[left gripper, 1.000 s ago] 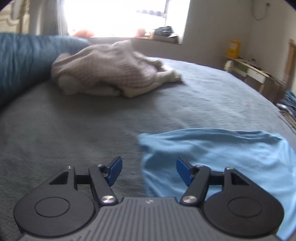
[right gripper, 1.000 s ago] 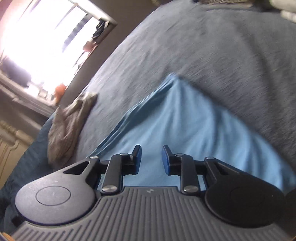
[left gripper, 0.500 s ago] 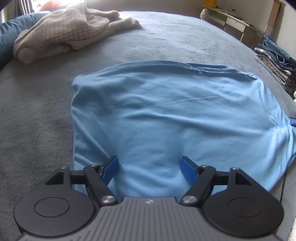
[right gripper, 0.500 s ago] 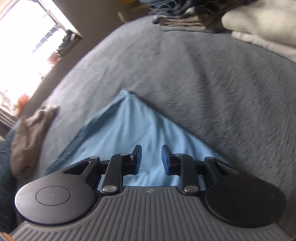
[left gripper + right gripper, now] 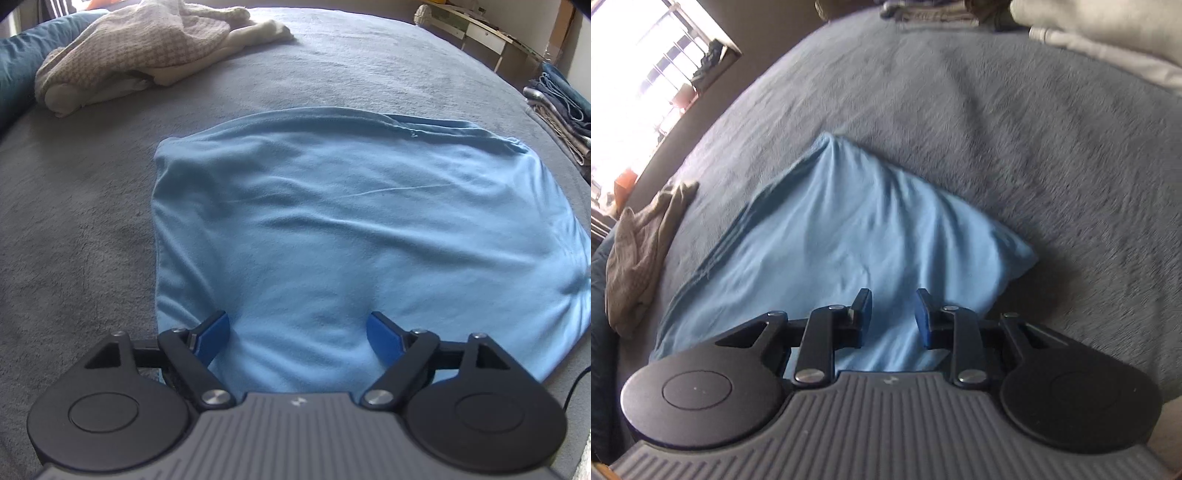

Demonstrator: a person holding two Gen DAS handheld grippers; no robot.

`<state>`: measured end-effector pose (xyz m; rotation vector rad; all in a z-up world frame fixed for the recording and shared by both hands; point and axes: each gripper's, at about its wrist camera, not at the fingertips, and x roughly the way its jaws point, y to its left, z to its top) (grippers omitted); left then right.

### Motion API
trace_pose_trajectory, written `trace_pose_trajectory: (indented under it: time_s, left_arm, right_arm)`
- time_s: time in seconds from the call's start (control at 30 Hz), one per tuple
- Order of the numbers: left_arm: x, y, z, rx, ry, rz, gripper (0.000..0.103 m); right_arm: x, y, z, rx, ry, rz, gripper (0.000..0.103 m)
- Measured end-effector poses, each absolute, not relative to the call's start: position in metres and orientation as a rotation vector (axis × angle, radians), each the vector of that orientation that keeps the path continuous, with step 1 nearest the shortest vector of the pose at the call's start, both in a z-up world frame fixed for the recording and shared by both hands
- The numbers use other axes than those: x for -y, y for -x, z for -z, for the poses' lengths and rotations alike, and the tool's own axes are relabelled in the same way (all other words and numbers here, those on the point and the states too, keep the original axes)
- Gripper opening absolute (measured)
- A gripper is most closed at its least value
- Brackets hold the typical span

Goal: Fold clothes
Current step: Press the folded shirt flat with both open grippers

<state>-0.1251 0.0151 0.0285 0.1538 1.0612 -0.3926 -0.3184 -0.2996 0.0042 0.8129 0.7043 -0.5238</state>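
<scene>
A light blue garment (image 5: 351, 221) lies folded flat on the grey bed cover (image 5: 74, 221). My left gripper (image 5: 297, 321) hangs over its near edge, close to the left corner. Its jaws are opening wide, with cloth below them but nothing pinched. In the right wrist view the same blue garment (image 5: 831, 229) shows as a triangle with a bunched right corner. My right gripper (image 5: 892, 299) hovers over its near edge. A narrow gap shows between its blue pads (image 5: 923, 317), which stand open and grip nothing.
A crumpled beige knit garment (image 5: 140, 48) lies at the far left of the bed beside a dark blue pillow (image 5: 14, 74). Folded clothes (image 5: 557, 99) are stacked at the right edge. White fabric (image 5: 1108, 26) lies far right. A desk (image 5: 472, 26) stands beyond the bed.
The left gripper swung from facing the beige heap down over the blue garment, and its jaws widened. The right gripper shifted toward the garment's right corner, its gap about the same.
</scene>
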Motion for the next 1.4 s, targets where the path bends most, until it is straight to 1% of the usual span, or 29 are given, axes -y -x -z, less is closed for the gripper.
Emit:
trace_pose_trajectory:
  time_s: [0.07, 0.3, 0.5, 0.77, 0.87, 0.93, 1.07, 1.2, 1.4]
  left_arm:
    - [-0.016, 0.125, -0.029, -1.065, -0.152, 0.381, 0.083]
    - [-0.02, 0.126, -0.034, -1.08, -0.151, 0.336, 0.084]
    - [-0.027, 0.127, -0.037, -1.074, -0.178, 0.29, 0.084]
    - [-0.035, 0.125, -0.039, -1.069, -0.19, 0.241, 0.084]
    - [-0.037, 0.125, -0.039, -1.07, -0.191, 0.231, 0.084]
    - [-0.039, 0.124, -0.038, -1.072, -0.191, 0.224, 0.084]
    - [-0.042, 0.124, -0.037, -1.075, -0.194, 0.212, 0.084]
    - [-0.045, 0.124, -0.037, -1.073, -0.197, 0.2, 0.084]
    - [-0.051, 0.123, -0.036, -1.074, -0.195, 0.186, 0.084]
  right_arm:
    - [0.298, 0.321, -0.006, -0.672, -0.833, 0.493, 0.025]
    - [0.277, 0.301, -0.002, -0.713, -0.772, 0.349, 0.026]
    - [0.229, 0.276, -0.013, -0.748, -0.559, 0.135, 0.026]
    - [0.174, 0.276, -0.025, -0.773, -0.271, -0.049, 0.03]
    - [0.161, 0.278, -0.028, -0.764, -0.184, -0.09, 0.033]
    - [0.152, 0.28, -0.029, -0.756, -0.13, -0.124, 0.041]
    - [0.131, 0.282, -0.03, -0.744, -0.038, -0.213, 0.043]
    - [0.106, 0.284, -0.029, -0.735, 0.057, -0.319, 0.048]
    - [0.075, 0.287, -0.027, -0.734, 0.162, -0.43, 0.05]
